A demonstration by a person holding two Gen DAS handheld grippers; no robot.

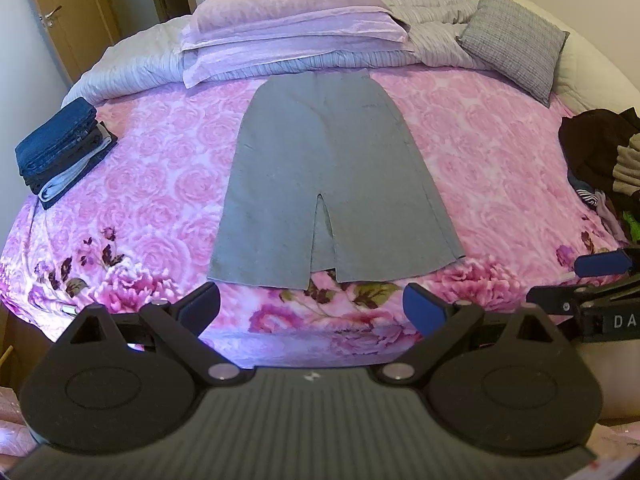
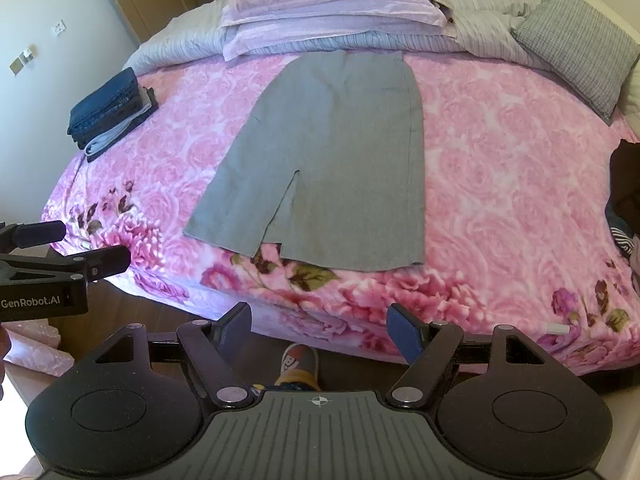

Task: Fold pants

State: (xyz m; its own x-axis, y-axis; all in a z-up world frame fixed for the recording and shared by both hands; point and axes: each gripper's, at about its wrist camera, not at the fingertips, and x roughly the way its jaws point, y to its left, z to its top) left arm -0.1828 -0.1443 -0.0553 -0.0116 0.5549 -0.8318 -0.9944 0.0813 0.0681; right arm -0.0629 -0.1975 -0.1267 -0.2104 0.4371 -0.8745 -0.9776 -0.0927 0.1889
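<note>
Fingers (image 1: 200,304) of the left gripper (image 1: 312,306) and right gripper (image 2: 318,326) spread wide, empty. Pink floral bed (image 1: 480,152) carries grey pants (image 1: 328,176) flat, long axis twelve to six, hems toward six. Folded stack (image 1: 64,148) at ten; dark clothes pile (image 1: 600,148) at three, cut off.

Grey pants (image 1: 324,184), spread flat and unfolded on the pink floral bedspread, centre of frame, waistband toward the top, leg hems toward the bottom edge
</note>
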